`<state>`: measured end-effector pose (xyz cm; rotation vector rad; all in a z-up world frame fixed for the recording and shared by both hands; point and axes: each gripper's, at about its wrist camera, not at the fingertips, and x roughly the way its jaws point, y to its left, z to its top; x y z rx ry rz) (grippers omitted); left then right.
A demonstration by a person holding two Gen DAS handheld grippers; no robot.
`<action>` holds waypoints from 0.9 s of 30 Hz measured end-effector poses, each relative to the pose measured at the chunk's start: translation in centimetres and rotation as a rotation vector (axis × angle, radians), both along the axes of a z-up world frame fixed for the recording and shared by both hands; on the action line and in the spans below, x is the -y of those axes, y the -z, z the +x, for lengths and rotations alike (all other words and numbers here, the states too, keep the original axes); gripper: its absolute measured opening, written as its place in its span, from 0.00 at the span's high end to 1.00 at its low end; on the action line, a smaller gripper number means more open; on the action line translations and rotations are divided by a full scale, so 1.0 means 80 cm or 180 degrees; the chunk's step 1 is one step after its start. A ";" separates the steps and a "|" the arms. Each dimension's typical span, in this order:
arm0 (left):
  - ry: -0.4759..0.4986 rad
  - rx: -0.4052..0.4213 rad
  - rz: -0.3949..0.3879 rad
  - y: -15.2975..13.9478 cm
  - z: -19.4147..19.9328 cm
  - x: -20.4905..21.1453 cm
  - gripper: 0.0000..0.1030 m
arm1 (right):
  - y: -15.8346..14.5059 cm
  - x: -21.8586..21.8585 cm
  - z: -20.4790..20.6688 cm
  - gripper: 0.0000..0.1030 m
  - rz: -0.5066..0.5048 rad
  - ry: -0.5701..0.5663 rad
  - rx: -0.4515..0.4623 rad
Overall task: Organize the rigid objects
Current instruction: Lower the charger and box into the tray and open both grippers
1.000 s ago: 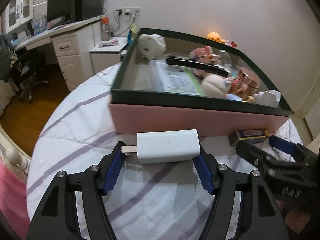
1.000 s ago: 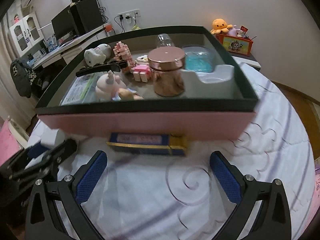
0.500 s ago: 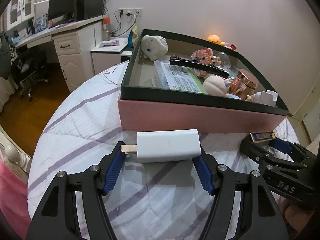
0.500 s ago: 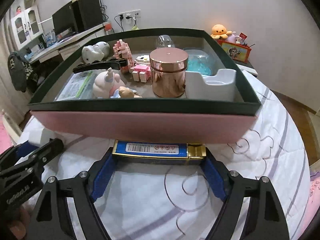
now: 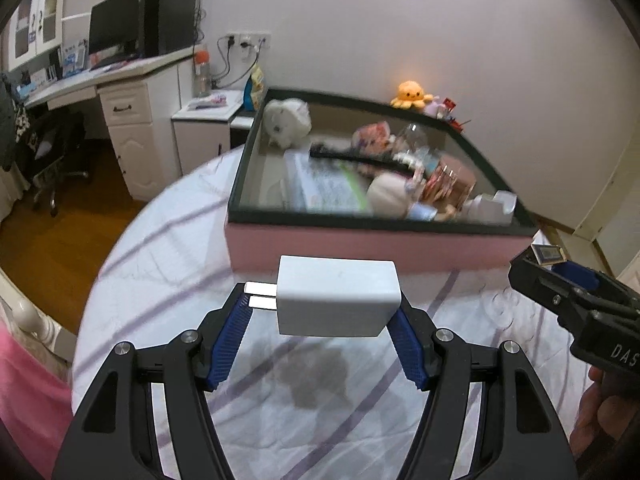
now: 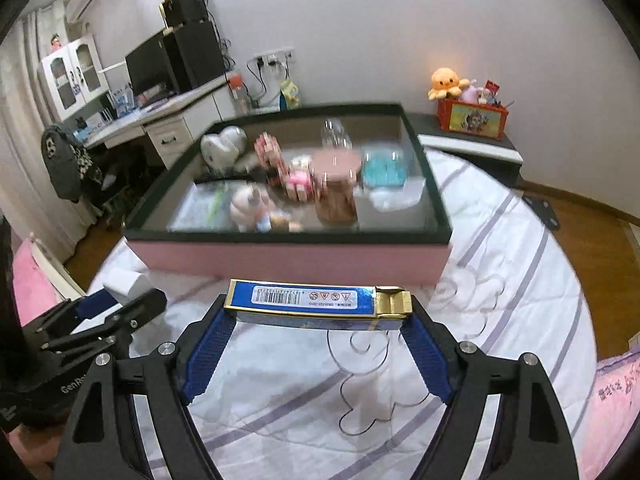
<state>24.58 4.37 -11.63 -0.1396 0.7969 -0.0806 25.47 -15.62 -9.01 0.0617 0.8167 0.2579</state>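
You work over a quilted white bed (image 5: 168, 240) with purple stripes. Your left gripper (image 5: 320, 320) clamps a smooth white charger (image 5: 338, 296); your right gripper (image 6: 318, 334) pinches a glossy blue box (image 6: 316, 305), both before the pink tray (image 6: 288, 258).

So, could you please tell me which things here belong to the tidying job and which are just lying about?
Job:
- white plug-in charger block, gripped in the left tool
- flat blue and gold box, gripped in the right tool
- pink storage box with dark rim

Lying about:
- orange plush octopus
- black monitor on the desk
- red toy crate
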 end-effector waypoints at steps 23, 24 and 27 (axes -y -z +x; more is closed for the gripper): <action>0.0009 0.0372 0.0045 -0.078 0.166 0.009 0.35 | -0.052 -0.001 0.168 0.19 0.0011 -0.0016 0.0207; 0.0011 0.0352 0.0058 -0.075 0.172 0.010 0.35 | -0.049 -0.001 0.172 0.19 0.0009 -0.0015 0.0189; 0.0011 0.0270 0.0109 -0.064 0.187 0.014 0.35 | -0.035 -0.004 0.185 0.19 -0.0022 -0.0026 0.0108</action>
